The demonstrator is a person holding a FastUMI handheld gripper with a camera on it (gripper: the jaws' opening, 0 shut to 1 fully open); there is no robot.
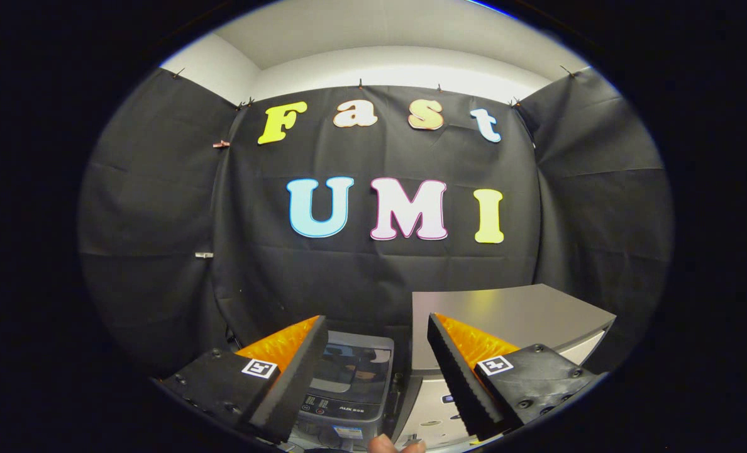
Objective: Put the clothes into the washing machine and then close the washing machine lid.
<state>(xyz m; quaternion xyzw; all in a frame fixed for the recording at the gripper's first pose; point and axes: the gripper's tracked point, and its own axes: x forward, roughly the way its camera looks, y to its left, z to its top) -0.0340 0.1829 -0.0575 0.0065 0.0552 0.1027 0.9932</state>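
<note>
Two fingers of the tool (373, 374) spread wide, empty, held level above the closed washing machine (348, 384)

claw (376, 377) spread, washing machine (348, 384) between fingers

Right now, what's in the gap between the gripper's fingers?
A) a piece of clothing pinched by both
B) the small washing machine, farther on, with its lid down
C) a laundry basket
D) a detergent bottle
B: the gripper is open and holds nothing, and through the gap between its fingers the small washing machine stands beyond them with its lid down, next to a grey cabinet.
</note>
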